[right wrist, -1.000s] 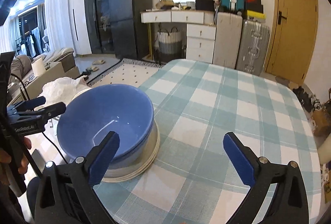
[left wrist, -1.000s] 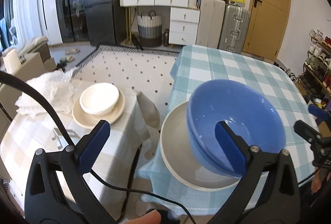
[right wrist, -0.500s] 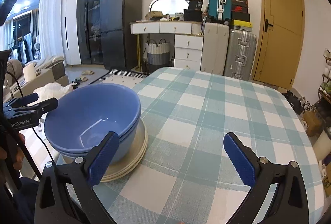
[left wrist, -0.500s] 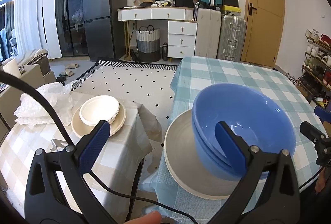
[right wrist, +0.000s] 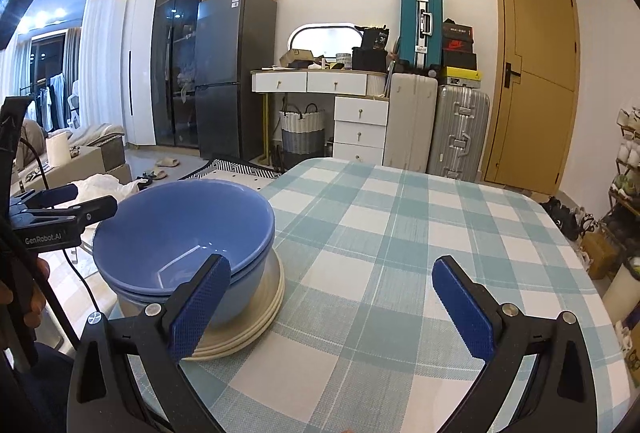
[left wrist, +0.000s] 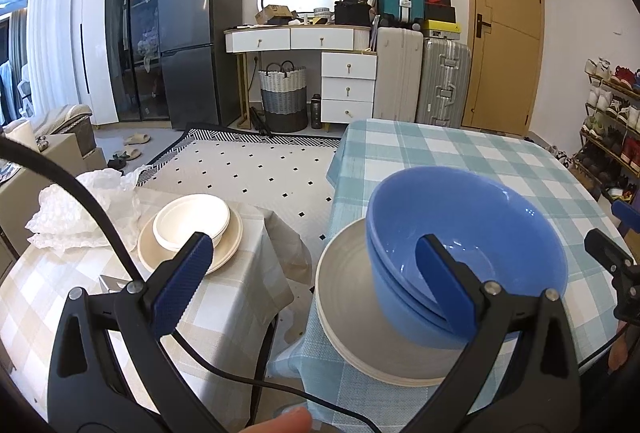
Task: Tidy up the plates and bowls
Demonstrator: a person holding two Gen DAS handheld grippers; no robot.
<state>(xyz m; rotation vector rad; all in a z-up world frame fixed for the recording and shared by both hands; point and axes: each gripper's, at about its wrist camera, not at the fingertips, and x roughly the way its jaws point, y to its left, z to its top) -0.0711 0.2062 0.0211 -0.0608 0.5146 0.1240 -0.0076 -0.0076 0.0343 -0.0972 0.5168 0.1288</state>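
Two nested blue bowls (left wrist: 460, 233) (right wrist: 180, 233) rest on a stack of cream plates (left wrist: 352, 297) (right wrist: 260, 317) at the near left corner of the teal checked table (right wrist: 400, 233). On the low beige checked table (left wrist: 60, 293) to the left, white bowls (left wrist: 192, 221) sit on a cream plate (left wrist: 228, 253). My left gripper (left wrist: 314, 273) (right wrist: 96, 197) is open beside the blue bowls, holding nothing. The right gripper (right wrist: 330, 285) (left wrist: 604, 223) is also open, just right of the stack, with nothing between its fingers.
Crumpled bubble wrap (left wrist: 68, 217) lies behind the white bowls on the low table. A black cable (left wrist: 240, 385) hangs across the gap between the tables. A person's hand (right wrist: 24, 297) holds the left gripper. Beyond the stack the checked cloth stretches toward suitcases (right wrist: 460, 129) and a door (right wrist: 532, 85).
Both wrist views have tilted up from looking down on the bowls to a lower, more level view. The blue bowls and plates have stayed put, and both grippers stay open.
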